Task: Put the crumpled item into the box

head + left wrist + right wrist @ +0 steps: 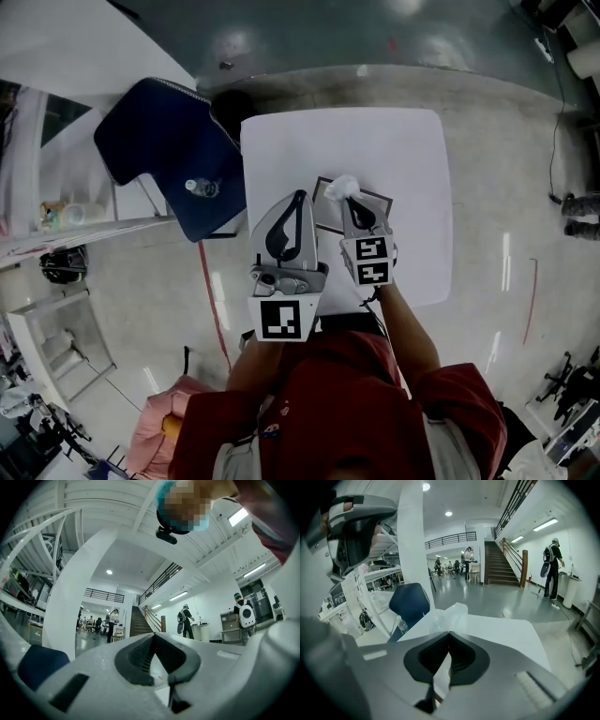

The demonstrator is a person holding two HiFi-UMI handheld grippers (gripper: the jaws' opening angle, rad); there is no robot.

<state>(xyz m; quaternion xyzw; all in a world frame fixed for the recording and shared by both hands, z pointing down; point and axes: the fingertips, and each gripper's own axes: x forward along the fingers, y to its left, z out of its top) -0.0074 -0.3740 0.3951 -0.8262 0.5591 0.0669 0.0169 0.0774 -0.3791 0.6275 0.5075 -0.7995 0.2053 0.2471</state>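
The crumpled white plastic wad (343,187) is being pinched by the closed right hand-held gripper (350,199) over the flat dark-rimmed box (380,197) on the white worktop (403,150), while the left hand-held gripper (300,195) is being held shut and empty; if released off-centre, the wad is likely to be dropped outside the rim.

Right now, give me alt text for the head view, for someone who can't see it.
The right gripper holds a white crumpled item over a shallow dark-rimmed box on a white square table. The left gripper, shut and empty, is beside it.
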